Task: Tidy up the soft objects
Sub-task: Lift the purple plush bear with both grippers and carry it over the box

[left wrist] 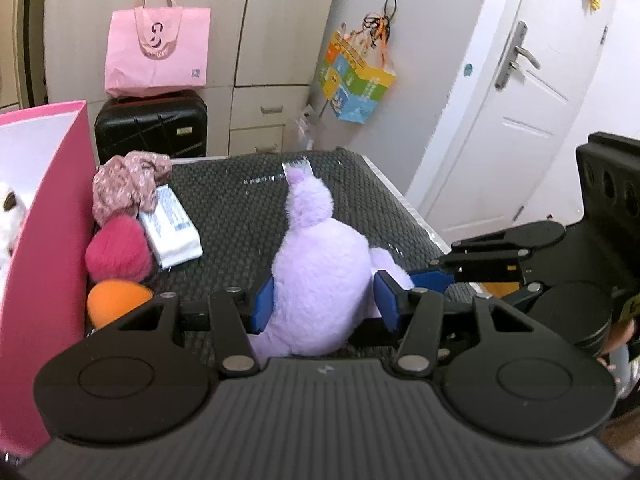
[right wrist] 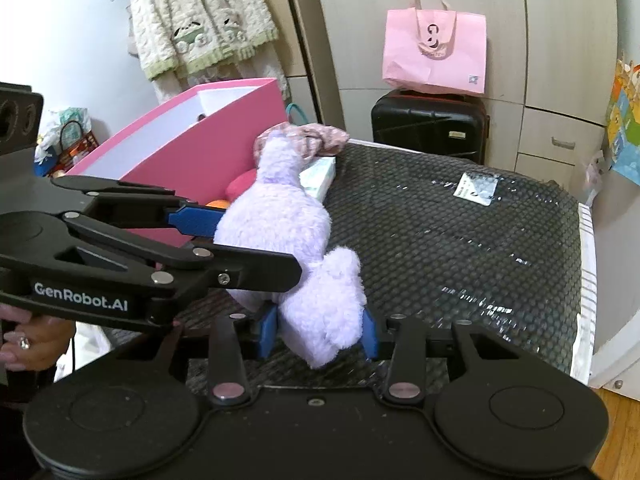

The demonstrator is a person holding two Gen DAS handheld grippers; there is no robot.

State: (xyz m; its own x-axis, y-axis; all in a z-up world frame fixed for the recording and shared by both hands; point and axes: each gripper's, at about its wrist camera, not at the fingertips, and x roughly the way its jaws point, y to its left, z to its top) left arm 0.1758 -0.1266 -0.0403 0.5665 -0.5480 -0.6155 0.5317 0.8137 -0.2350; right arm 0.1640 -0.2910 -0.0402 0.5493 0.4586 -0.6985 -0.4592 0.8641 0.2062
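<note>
The 2 grippers are both squeezing the purple plush toy (left wrist: 316, 276), left gripper (left wrist: 324, 304) and right gripper (right wrist: 318, 334), beside the pink box (right wrist: 208, 152).

Home bedroom or dressing area: fitted wardrobe (left wrist: 248, 20) with drawers far, black suitcase (left wrist: 151, 128) under pink tote bag (left wrist: 158, 52), white panelled door (left wrist: 532, 92) right, hanging garments (right wrist: 200, 16) left.

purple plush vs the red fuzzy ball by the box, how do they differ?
The purple plush is pale lilac; the red fuzzy ball is deep pinkish red. The plush is plainly larger and long-bodied; the ball is compact and rounded. The plush is clamped by both the left tool and right tool; the ball lies untouched beside the pink box. Both look soft and furry.
</note>
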